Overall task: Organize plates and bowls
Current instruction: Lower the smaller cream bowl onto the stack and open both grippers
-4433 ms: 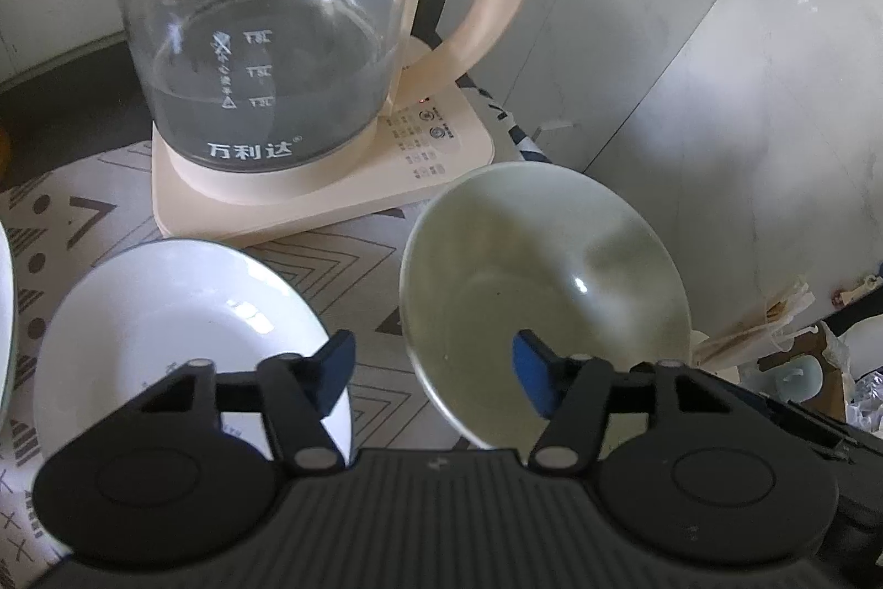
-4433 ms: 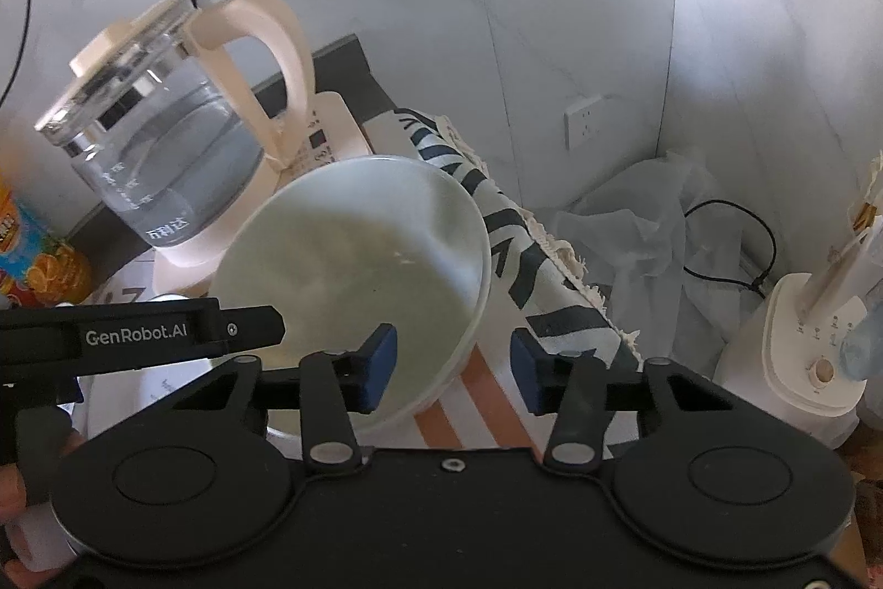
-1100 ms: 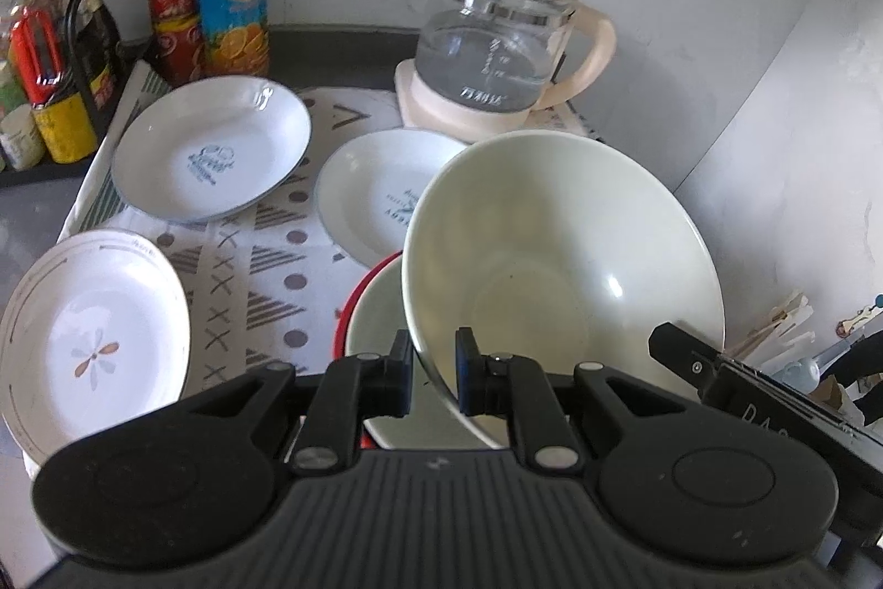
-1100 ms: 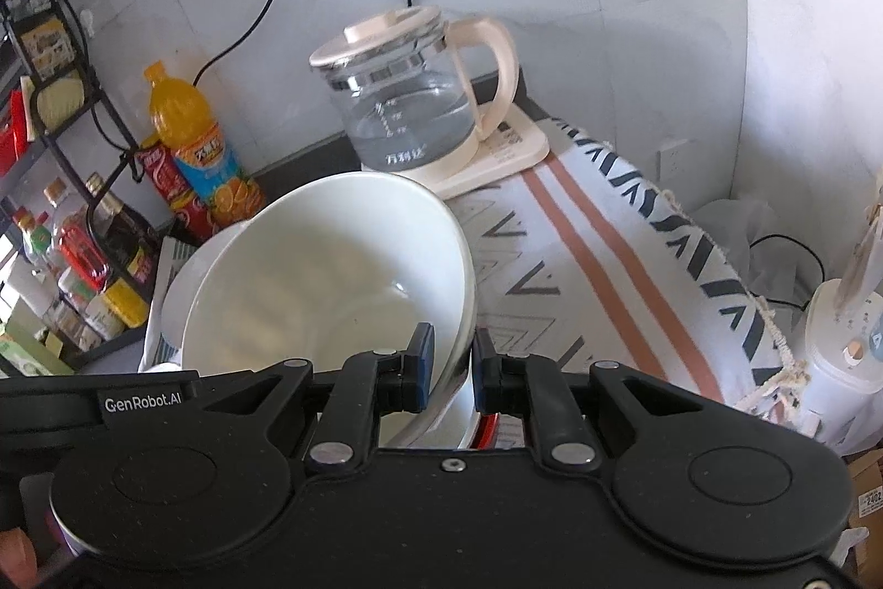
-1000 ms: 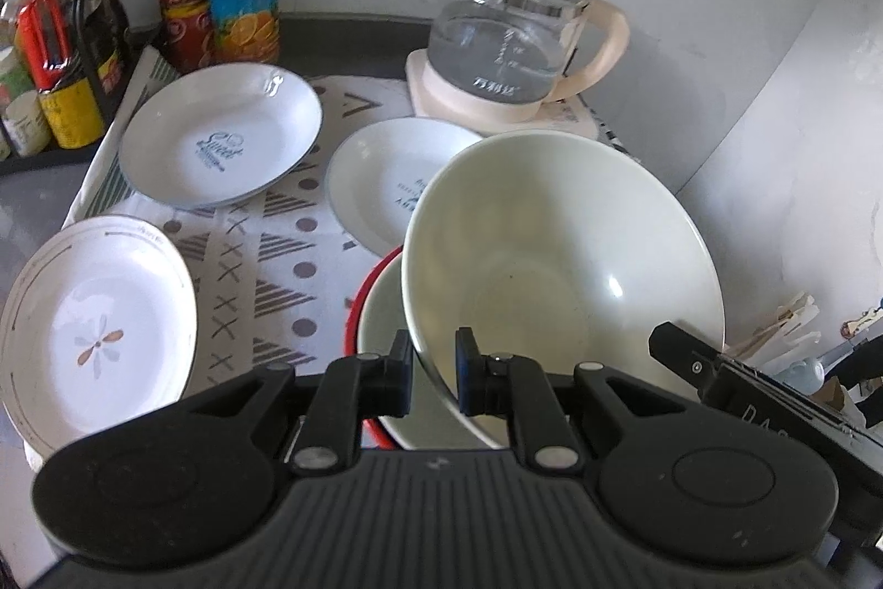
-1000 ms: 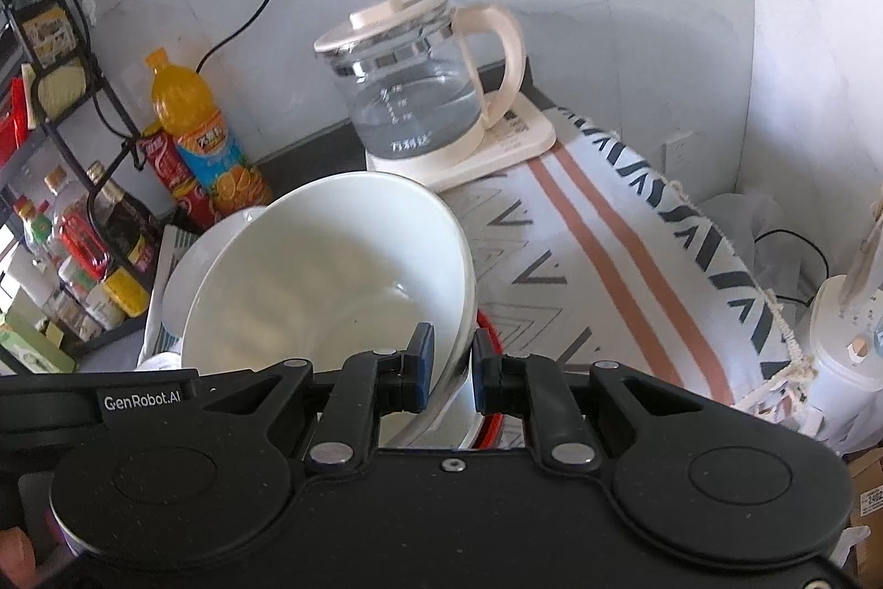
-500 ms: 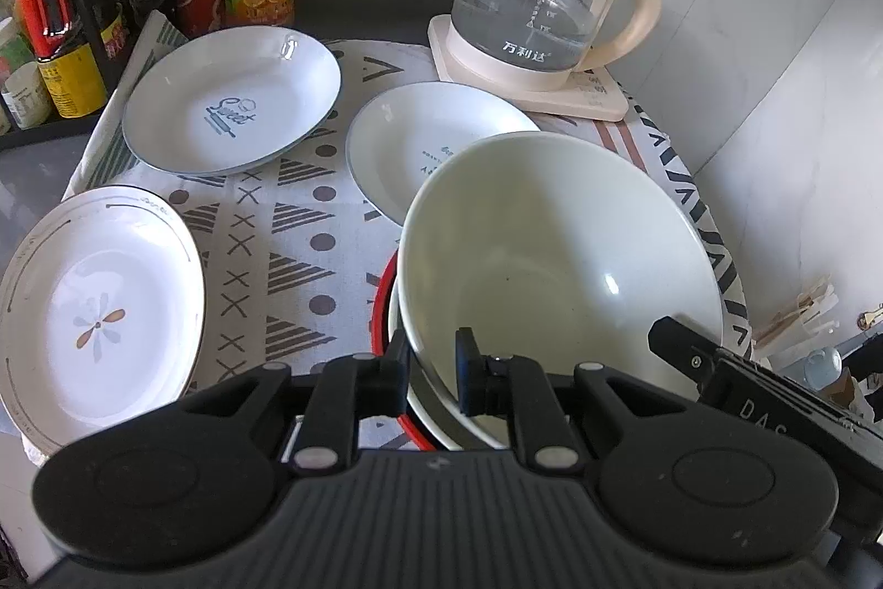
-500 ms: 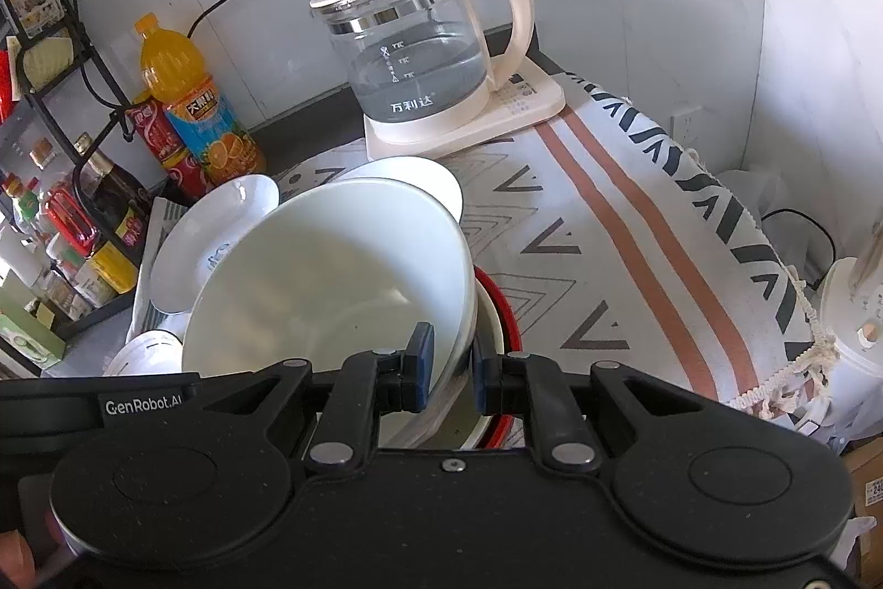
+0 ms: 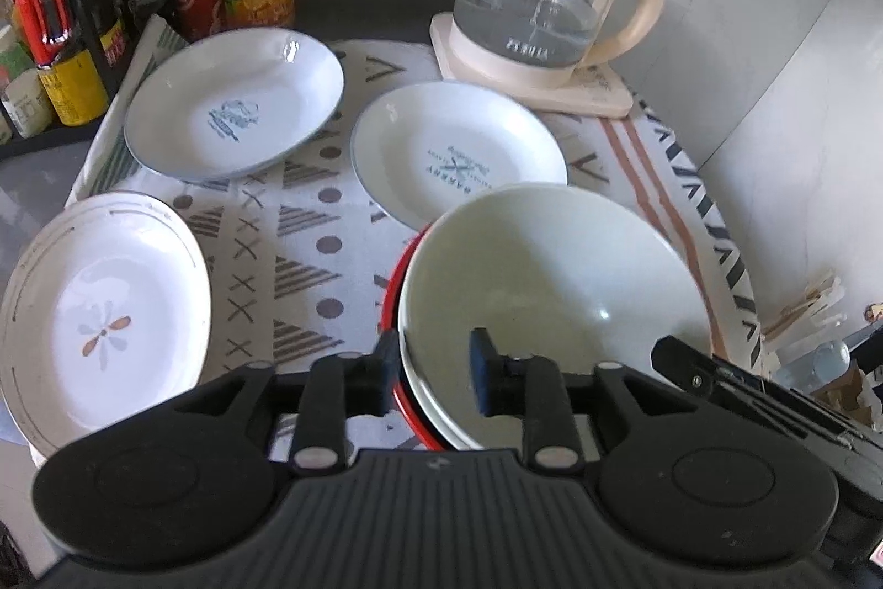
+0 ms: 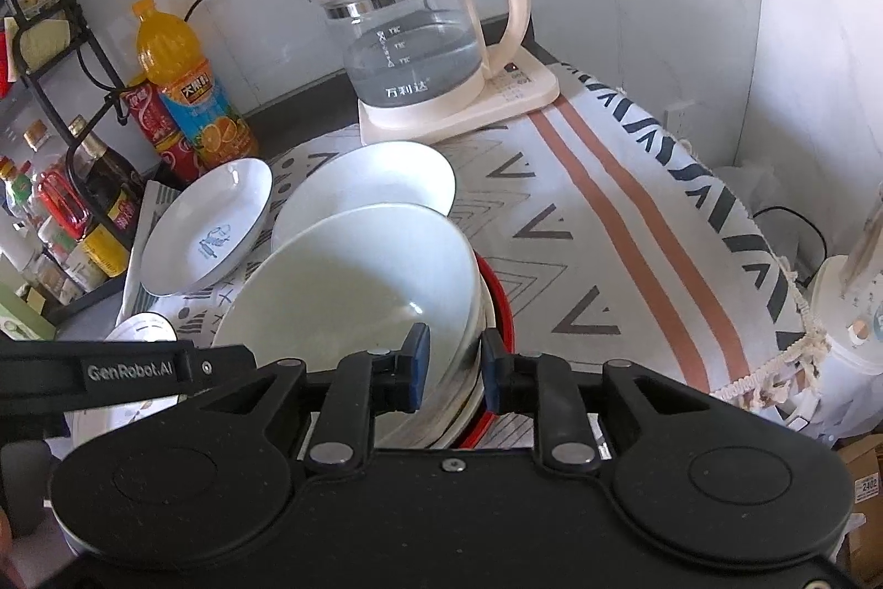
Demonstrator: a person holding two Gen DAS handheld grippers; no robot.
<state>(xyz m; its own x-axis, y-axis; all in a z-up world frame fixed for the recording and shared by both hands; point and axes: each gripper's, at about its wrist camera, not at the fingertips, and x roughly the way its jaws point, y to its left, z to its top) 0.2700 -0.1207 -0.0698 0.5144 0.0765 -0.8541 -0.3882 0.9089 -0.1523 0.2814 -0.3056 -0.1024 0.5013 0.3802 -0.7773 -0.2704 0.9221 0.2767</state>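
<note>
bowl (image 9: pixel 552 280) nested in another, plates (image 9: pixel 458 158) behind, kettle (image 9: pixel 543 9) beyond.

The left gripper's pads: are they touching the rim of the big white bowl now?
Apart. The left wrist view shows the left gripper with jaws just opened; both pads stand off the white bowl rim between them.

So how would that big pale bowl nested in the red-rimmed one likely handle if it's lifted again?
The big pale bowl looks like glazed ceramic, so probably rigid, fairly heavy and breakable. Its glossy surface hints at slippery pinching at the thin rim. It sits tilted in the red-rimmed bowl, so a push may rock it.
</note>
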